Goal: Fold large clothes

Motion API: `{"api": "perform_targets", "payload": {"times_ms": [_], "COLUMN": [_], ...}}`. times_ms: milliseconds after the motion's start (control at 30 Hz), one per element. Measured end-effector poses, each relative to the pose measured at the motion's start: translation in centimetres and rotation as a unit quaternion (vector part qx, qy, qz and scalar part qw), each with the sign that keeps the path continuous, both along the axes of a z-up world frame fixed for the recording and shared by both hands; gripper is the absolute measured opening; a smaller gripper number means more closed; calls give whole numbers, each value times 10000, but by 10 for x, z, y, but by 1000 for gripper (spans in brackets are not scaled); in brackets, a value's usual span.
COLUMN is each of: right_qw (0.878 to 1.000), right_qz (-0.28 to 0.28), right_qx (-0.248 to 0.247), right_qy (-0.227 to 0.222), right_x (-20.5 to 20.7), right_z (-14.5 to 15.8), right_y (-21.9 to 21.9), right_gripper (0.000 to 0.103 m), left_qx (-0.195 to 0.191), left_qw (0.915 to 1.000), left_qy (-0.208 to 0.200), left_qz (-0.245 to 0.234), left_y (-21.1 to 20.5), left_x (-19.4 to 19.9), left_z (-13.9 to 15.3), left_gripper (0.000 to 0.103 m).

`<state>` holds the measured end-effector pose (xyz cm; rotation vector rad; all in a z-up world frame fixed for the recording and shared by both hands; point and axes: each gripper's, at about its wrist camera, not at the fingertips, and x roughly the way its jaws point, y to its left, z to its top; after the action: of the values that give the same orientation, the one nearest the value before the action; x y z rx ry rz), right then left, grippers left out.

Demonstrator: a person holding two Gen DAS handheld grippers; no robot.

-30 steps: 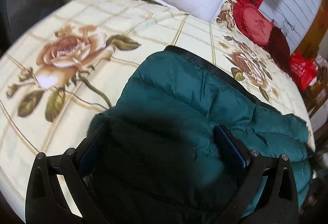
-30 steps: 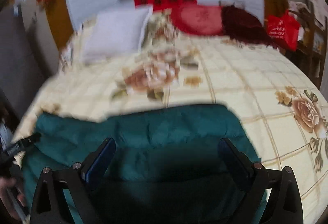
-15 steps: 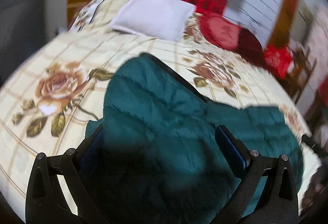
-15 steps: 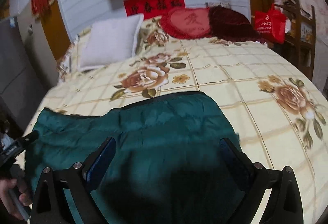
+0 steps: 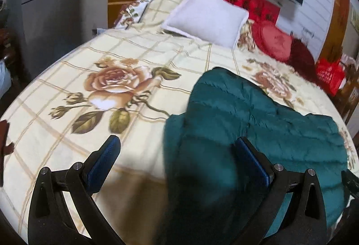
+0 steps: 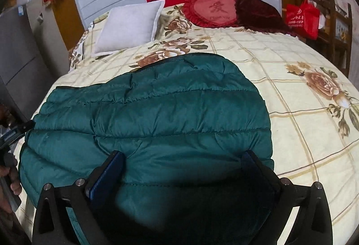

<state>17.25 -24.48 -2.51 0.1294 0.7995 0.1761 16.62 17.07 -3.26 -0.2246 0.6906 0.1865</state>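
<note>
Two grippers, both with fingers spread apart and clamped on nothing, occupy the bottom of their views. The left gripper (image 5: 178, 155) hangs over the left margin of the green padded jacket (image 6: 152, 115): bedspread shows between its fingers on the left, jacket fabric on the right. The right gripper (image 6: 180, 168) sits low over the jacket's near hem, fabric filling the gap between its fingers; contact cannot be confirmed.

Judgement: the jacket lies partly folded, a raised flap running toward the upper centre of the left view, and the step in hand is selecting the next grip. Take the near hem with both fingers fully over the padded edge, pinching all layers, since the quilted fill will likely slip from a shallow bite. Lift evenly on both sides to keep the fold line straight.

The bedspread (image 5: 107, 150) offers open floral surface left of the jacket and to the right in the right view. Farther up, a white pillow (image 6: 128, 25) and red cushion (image 6: 213, 11) sit well apart from the jacket. The bed's near edge lies close below the grippers.
</note>
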Motion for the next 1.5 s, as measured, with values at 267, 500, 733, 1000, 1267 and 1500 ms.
{"api": "perform_targets", "payload": {"times_ms": [267, 500, 733, 1000, 1267, 1500], "right_qw": [9978, 9914, 9687, 9606, 9553, 9538], "right_qz": [-25, -227, -116, -211, 180, 961], "right_qx": [-120, 1260, 2357, 2589, 2813, 2647], "right_qy": [-651, -275, 767, 989, 894, 1043], "right_x": [-57, -97, -91, -60, -6, 36], "right_z": [37, 27, -15, -34, -41, -44], "right_y": [-13, -84, -106, -97, -108, -93], "right_gripper": [103, 103, 103, 103, 103, 103], "left_qx": [-354, -963, -1086, -1599, -1796, -2443], "left_qw": [9968, 9824, 9797, 9734, 9670, 9431], "left_qy": [253, 582, 775, 934, 852, 1059], "left_qz": [-669, -1491, -1494, -1350, -1595, -1992], "left_y": [11, 9, -2, 7, 20, 32], "left_x": [-54, -66, -62, -57, -18, 27], "left_z": [-11, -31, -38, -47, -40, -48], "left_gripper": [103, 103, 103, 103, 103, 103]}}
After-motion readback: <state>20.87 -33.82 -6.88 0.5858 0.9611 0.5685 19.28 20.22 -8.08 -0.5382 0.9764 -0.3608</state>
